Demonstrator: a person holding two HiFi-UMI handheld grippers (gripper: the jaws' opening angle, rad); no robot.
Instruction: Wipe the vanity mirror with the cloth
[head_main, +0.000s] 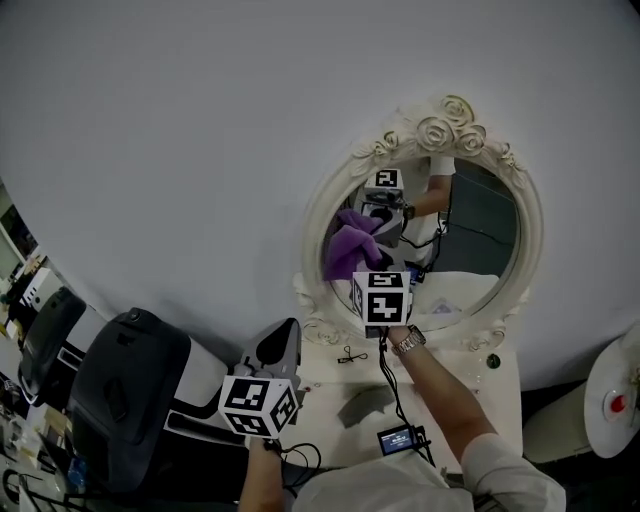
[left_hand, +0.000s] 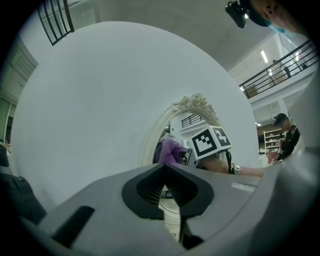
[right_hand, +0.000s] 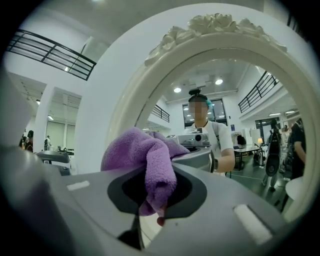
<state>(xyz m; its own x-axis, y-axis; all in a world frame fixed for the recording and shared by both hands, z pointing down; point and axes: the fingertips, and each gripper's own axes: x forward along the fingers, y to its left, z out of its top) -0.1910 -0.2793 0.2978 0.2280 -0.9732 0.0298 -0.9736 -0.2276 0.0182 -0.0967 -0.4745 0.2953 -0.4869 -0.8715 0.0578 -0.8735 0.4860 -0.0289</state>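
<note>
An oval vanity mirror with a cream frame (head_main: 318, 205) topped by carved roses stands on a white dressing table (head_main: 500, 385) against the wall. My right gripper (head_main: 362, 262) is shut on a purple cloth (head_main: 347, 250) and holds it against the left part of the mirror glass (head_main: 480, 225); the cloth's reflection shows just above. In the right gripper view the purple cloth (right_hand: 150, 157) fills the space between the jaws, close to the mirror frame (right_hand: 150, 70). My left gripper (head_main: 283, 345) hangs low at the table's left end, shut and empty. The left gripper view shows the mirror frame (left_hand: 150, 140) and the cloth (left_hand: 171, 150) ahead.
On the table lie a small black item (head_main: 349, 355), a grey cloth-like piece (head_main: 365, 405) and a small device with a screen (head_main: 400, 438). Dark chairs (head_main: 125, 395) stand at the left. A white round table (head_main: 612, 400) stands at the right. A cable (head_main: 395, 385) trails from my right gripper.
</note>
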